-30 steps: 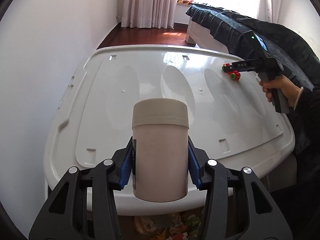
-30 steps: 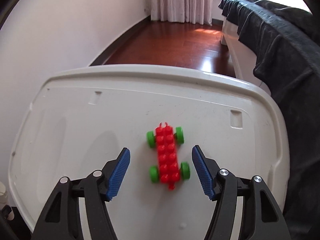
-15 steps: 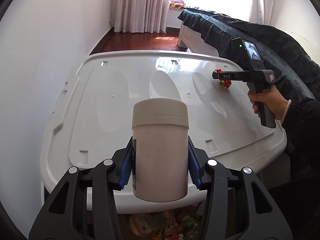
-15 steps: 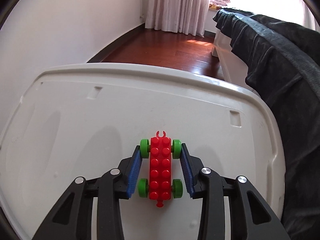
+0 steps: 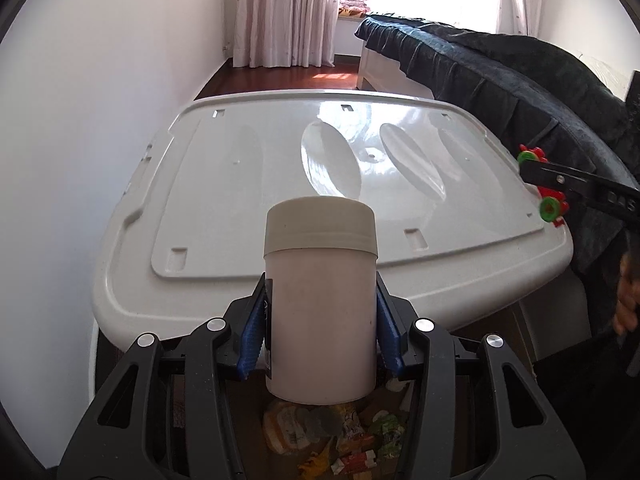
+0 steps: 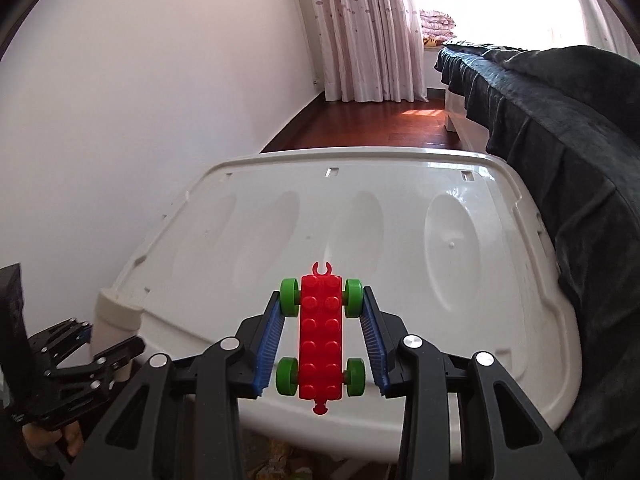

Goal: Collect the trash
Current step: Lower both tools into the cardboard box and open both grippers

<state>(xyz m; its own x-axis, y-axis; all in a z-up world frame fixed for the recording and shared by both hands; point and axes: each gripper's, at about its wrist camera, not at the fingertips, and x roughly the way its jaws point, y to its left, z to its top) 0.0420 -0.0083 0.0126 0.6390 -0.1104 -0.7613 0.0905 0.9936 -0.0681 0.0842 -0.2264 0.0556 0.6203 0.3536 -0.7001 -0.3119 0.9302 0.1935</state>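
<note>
My left gripper is shut on a white lidded plastic jar and holds it upright above an open bin of trash. My right gripper is shut on a red brick toy car with green wheels and holds it lifted above the near edge of the white plastic lid. In the left wrist view the toy car and right gripper show at the right edge, just off the white lid. The left gripper with the jar shows low left in the right wrist view.
Colourful wrappers and scraps lie in the bin below the jar. A bed with a dark cover runs along the right. A white wall stands on the left. Red wooden floor and curtains lie beyond the lid.
My right gripper closed on the toy car, lifted it off the lid and pulled it back toward the near edge. My left gripper kept hold of the jar and drew back slightly.
</note>
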